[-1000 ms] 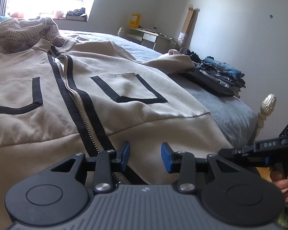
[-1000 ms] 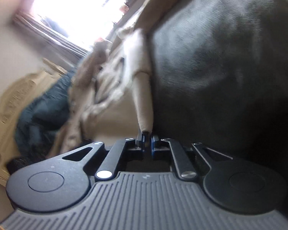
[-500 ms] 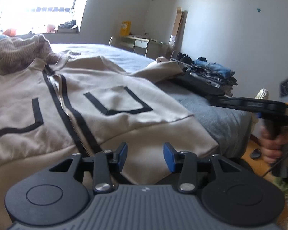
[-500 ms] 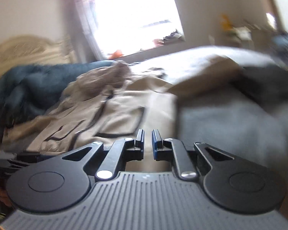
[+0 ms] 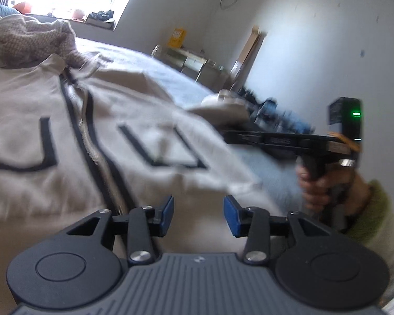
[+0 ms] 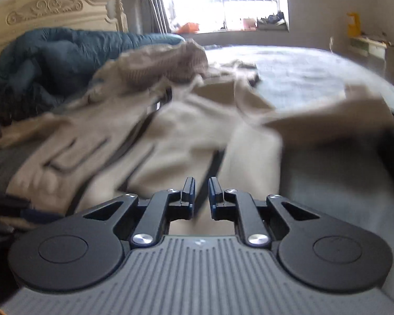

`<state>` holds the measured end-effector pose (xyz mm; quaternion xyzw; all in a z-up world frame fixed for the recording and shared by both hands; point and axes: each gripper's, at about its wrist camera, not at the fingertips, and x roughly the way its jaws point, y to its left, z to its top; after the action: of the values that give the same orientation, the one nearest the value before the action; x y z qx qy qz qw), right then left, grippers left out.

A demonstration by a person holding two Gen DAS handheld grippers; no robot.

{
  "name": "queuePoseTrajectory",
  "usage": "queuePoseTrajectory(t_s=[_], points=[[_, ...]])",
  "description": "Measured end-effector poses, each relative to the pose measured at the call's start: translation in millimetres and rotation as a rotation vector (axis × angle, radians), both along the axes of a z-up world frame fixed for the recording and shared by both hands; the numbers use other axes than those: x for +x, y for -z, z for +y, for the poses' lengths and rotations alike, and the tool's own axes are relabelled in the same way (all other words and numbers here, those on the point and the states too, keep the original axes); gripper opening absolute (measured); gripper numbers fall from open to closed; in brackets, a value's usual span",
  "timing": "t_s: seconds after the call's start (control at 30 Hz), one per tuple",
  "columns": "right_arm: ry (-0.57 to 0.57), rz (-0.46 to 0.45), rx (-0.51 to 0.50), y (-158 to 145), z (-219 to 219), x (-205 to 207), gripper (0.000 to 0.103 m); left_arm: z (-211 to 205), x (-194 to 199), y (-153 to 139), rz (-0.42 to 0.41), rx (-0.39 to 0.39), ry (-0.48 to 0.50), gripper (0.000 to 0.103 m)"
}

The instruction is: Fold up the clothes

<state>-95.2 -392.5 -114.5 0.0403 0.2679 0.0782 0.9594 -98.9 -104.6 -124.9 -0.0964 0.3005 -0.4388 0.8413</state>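
A beige zip jacket [image 5: 65, 131] with black trim lies spread front-up on the bed, and shows in the right wrist view too [image 6: 184, 136]. Its right sleeve [image 6: 328, 120] lies out to the side. My left gripper [image 5: 199, 215] hovers open over the jacket's lower hem beside the zipper [image 5: 92, 141], nothing between its pads. My right gripper [image 6: 201, 194] floats above the jacket's right edge, pads almost together with only a narrow slit and nothing in it. From the left wrist view the right gripper [image 5: 228, 132] is seen side-on, held by a hand [image 5: 320, 183].
A knitted beige garment [image 6: 165, 63] is bunched by the jacket's collar. A teal duvet [image 6: 52, 52] lies piled against the carved headboard [image 6: 47, 10]. A blurred stack of folded clothes [image 5: 275, 115] sits at the bed's right edge. A desk [image 5: 194, 60] stands by the far wall.
The right gripper let go of the jacket's edge, rolled upright and rose to the right of the jacket. The left gripper's jaws widened slightly and it lifted a little.
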Motion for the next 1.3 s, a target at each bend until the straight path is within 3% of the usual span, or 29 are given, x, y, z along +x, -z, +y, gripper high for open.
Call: queuePoseTrajectory(t_s=[0.13, 0.23, 0.4, 0.5, 0.67, 0.73, 0.8, 0.93, 1.0, 1.1, 1.2, 1.3], points=[[-0.036, -0.003, -0.052, -8, 10, 85, 0.010, -16, 29, 6, -0.017, -0.003, -0.011, 0.044], [-0.056, 0.046, -0.062, 1, 11, 159, 0.010, -20, 44, 27, 0.046, 0.011, -0.022, 0.044], [0.014, 0.138, -0.162, 37, -8, 272, 0.008, -11, 49, 47, 0.051, -0.038, -0.013, 0.043], [0.069, 0.164, -0.144, 61, -32, 316, 0.003, -9, 51, 50, 0.058, -0.062, -0.015, 0.043], [0.120, 0.165, -0.114, 44, -30, 324, 0.006, -2, 54, 54, 0.070, -0.104, -0.007, 0.043], [0.078, 0.101, -0.115, 25, -18, 313, 0.009, 1, 54, 55, 0.066, -0.114, -0.002, 0.043], [0.005, 0.096, -0.083, 15, -4, 312, 0.009, 2, 53, 55, 0.064, -0.122, 0.000, 0.043], [-0.034, 0.210, -0.110, 43, 25, 355, 0.009, 5, 55, 56, 0.083, -0.149, -0.002, 0.044], [0.015, 0.194, -0.188, 62, 32, 378, 0.007, 6, 59, 55, 0.098, -0.167, -0.013, 0.048], [0.090, 0.196, -0.124, 58, 28, 395, 0.004, 11, 62, 55, 0.123, -0.198, -0.019, 0.052], [0.097, 0.161, -0.130, 38, 32, 384, 0.008, 14, 61, 57, 0.127, -0.224, -0.010, 0.053], [-0.032, 0.107, -0.084, 11, 48, 354, 0.009, 15, 58, 58, 0.112, -0.232, -0.004, 0.055]])
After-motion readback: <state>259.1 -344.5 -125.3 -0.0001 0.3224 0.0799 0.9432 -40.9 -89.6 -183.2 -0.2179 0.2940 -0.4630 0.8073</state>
